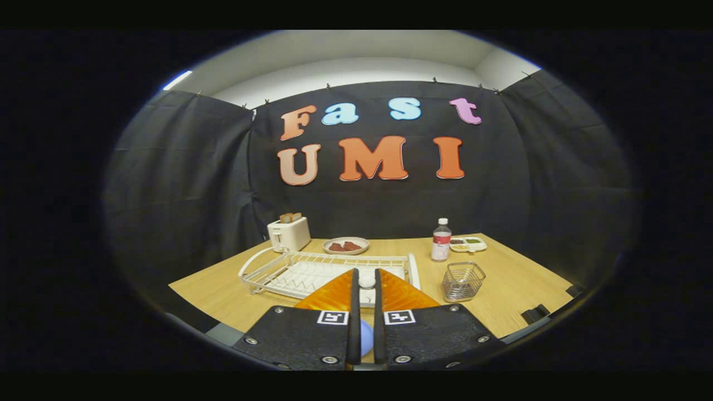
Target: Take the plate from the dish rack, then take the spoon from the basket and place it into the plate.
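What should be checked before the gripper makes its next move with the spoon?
1. Spoon held: ok. The gripper is shut on what looks like the spoon, white with a blue part.
2. Basket emptied: ok, nothing in it.
3. Dish rack free of the plate: ok, no plate stands in it.
4. Target plate located: cannot tell. The one dish beyond the rack holds reddish food.
5. Bottle out of the way: ok, upright beyond the basket.
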